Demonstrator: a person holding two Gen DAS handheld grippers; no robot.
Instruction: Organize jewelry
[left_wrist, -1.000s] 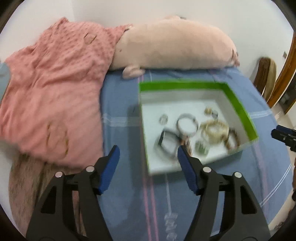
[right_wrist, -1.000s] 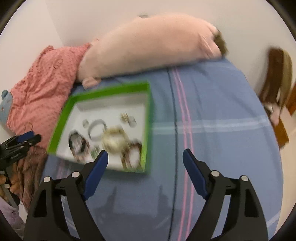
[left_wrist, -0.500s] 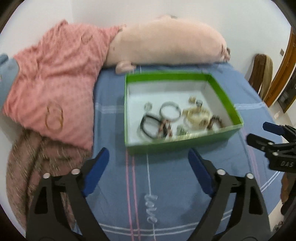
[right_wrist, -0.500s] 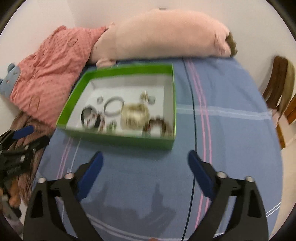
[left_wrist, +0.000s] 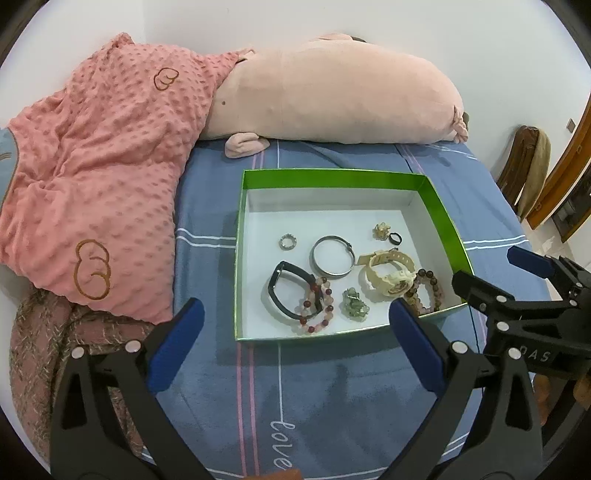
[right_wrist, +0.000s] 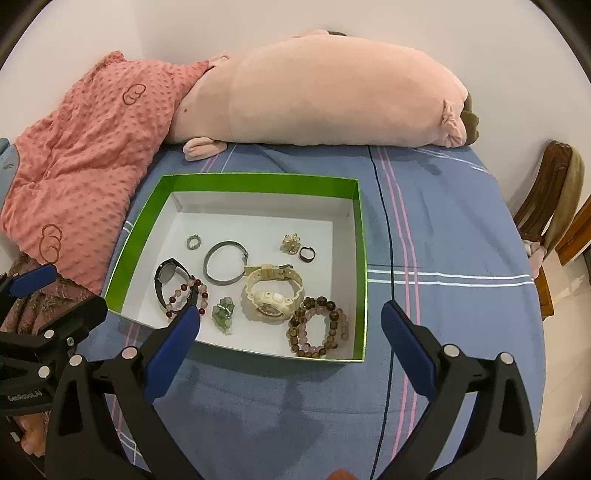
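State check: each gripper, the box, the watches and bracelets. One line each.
Left gripper: open, empty.
Right gripper: open, empty.
Green-walled white box: lidless, on the blue bedsheet.
Cream plastic watch: strap fastened, on its side.
Black band watch: closed loop, under the red-pink bead bracelet.
Silver bangle: flat.
Brown-and-pink bead bracelets: overlapping.

Lighting: even, soft, bright indoor light. Gripper shadows falling on the bedsheet (right_wrist: 280, 398) at 6 o'clock. Focus: sharp. Fisheye bending edges; black vignetting showing in the corners.
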